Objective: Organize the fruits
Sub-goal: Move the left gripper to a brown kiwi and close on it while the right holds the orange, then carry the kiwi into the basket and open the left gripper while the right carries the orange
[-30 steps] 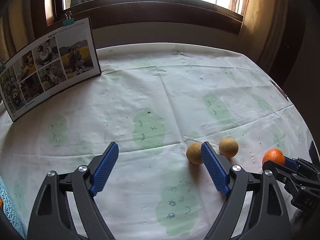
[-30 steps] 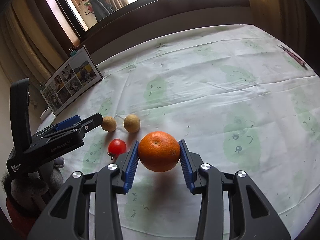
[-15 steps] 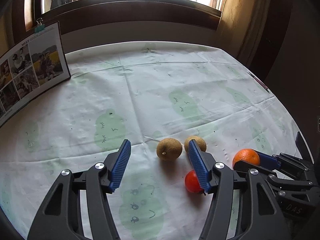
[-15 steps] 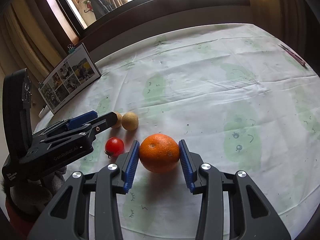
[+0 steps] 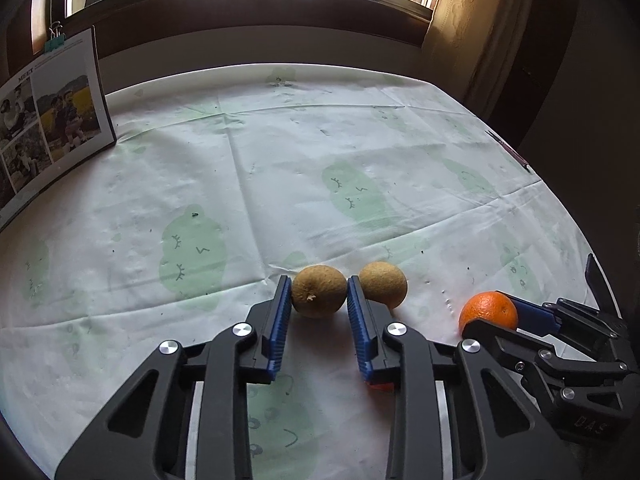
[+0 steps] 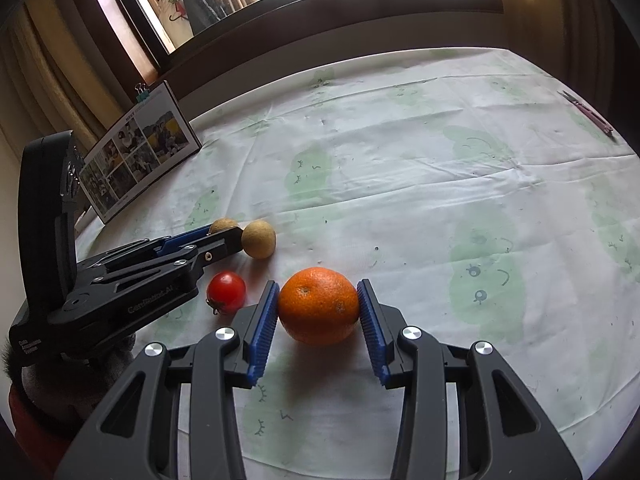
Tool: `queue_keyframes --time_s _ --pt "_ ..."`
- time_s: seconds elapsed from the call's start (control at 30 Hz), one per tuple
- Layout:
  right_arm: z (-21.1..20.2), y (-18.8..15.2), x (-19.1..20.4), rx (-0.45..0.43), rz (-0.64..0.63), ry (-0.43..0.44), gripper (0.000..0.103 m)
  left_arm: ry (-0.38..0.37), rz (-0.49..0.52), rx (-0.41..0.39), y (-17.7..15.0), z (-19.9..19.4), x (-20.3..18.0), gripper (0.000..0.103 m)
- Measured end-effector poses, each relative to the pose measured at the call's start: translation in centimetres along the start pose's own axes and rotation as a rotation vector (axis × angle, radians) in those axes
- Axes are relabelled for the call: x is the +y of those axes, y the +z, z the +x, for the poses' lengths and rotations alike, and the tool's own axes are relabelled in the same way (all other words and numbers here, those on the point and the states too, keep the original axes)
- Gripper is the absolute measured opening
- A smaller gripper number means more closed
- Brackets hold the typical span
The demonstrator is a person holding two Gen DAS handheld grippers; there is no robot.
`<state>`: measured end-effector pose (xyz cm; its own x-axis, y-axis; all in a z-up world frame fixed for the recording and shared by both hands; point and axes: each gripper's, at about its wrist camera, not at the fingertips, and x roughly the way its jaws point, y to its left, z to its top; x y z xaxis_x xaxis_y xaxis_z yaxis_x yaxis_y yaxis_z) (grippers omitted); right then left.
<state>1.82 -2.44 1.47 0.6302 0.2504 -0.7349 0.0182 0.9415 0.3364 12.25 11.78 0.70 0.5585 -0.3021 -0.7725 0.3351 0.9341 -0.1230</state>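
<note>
In the left wrist view, our left tongs (image 5: 319, 300) fill the bottom of the frame, their blue pads closed against both sides of a brown fruit (image 5: 319, 295) just below centre. A second brown fruit (image 5: 382, 283) sits immediately to its right, touching the outer face of the right-hand pad. Both lie on the counter (image 5: 280, 152), which is covered by a pale cloth printed with green shapes. At the lower right, the right tongs (image 5: 506, 314) come in from the side with an orange (image 5: 488, 311) at their tip. A sliver of red shows under the right-hand finger; we cannot tell from here what it is. A photo board (image 5: 48, 116) held by a binder clip stands at the upper left edge, and a thin pink tool (image 5: 508, 151) lies near the counter's right edge.

In the right wrist view, our right tongs (image 6: 319, 312) rise from the bottom centre, pads pressed on either side of the orange (image 6: 319, 306), which rests on the cloth. To its left lies a small red tomato (image 6: 226, 293). Above that, the left tongs (image 6: 222, 232) reach in from the left edge, gripping one brown fruit (image 6: 223, 225), mostly hidden behind the finger, with the other brown fruit (image 6: 259, 239) beside the tip. The photo board (image 6: 136, 152) stands in the upper left, and the pink tool (image 6: 588, 114) lies at the upper right.
</note>
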Motion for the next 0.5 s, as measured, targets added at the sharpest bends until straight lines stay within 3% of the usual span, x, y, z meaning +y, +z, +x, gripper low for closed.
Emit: queue_keyframes --time_s 0.5 --pt "-0.9 -0.2 1.2 -0.043 -0.058 0.005 0.04 0.138 -0.038 -0.11 -1.6 -5.7 1.3 0.029"
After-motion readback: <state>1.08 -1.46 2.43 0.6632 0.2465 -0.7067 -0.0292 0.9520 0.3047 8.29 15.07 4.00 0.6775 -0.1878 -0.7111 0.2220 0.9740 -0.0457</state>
